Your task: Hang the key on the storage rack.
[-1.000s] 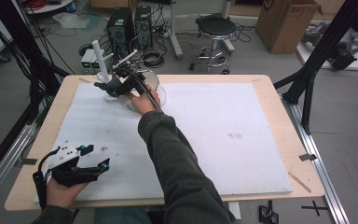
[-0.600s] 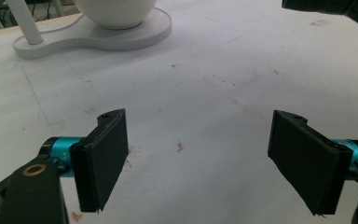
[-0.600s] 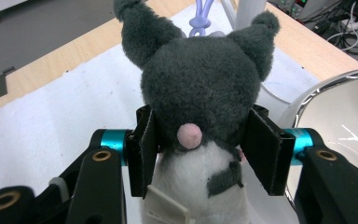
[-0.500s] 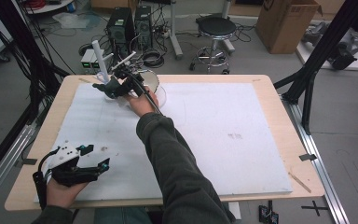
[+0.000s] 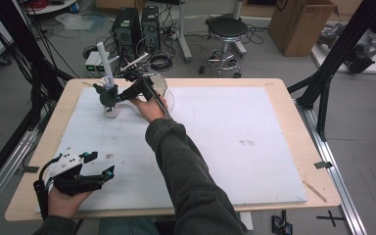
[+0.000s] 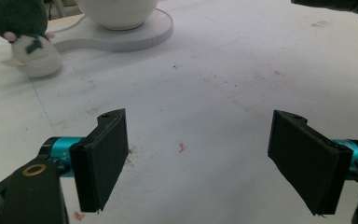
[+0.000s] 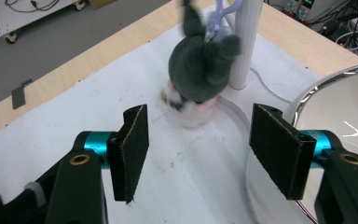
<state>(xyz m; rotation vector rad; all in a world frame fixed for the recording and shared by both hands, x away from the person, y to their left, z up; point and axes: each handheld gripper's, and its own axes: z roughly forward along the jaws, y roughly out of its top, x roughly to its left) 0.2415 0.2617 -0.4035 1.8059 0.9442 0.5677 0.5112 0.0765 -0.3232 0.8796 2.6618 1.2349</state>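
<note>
Right gripper (image 7: 196,154): jaws apart with nothing between the pads; they have just been opening. In the high view (image 5: 120,96) it sits at the far left of the table, just beside the toy.
Plush toy (image 7: 200,77): small, dark green-grey above, white below with pink spots, blurred in the right gripper view. It stands on the white mat just ahead of the right jaws, against the foot of the white post.
White post (image 7: 245,42): upright on a flat white base (image 6: 135,35), with a thin pale lilac cord hanging near its top.
Bowl (image 7: 345,107): pale, with a shiny rim, on the same base, to the right of the right jaws.
Left gripper (image 6: 200,161): jaws wide apart over bare mat, holding nothing. In the high view (image 5: 85,174) it rests in the hand at the near left corner, well apart from the toy.
Surface: a white mat (image 5: 235,147) with faint specks and scuffs covers most of a light wooden table (image 5: 303,142).
Room: grey floor; beyond the table two computer towers (image 5: 137,27), loose cables, a round stool (image 5: 227,32) and a cardboard box (image 5: 301,24); black frame struts at both sides.
Between views: the left gripper view gives the toy's white body and the rounded underside of the bowl from low down. The high view gives the sleeved right arm (image 5: 186,171) reaching across the mat.
</note>
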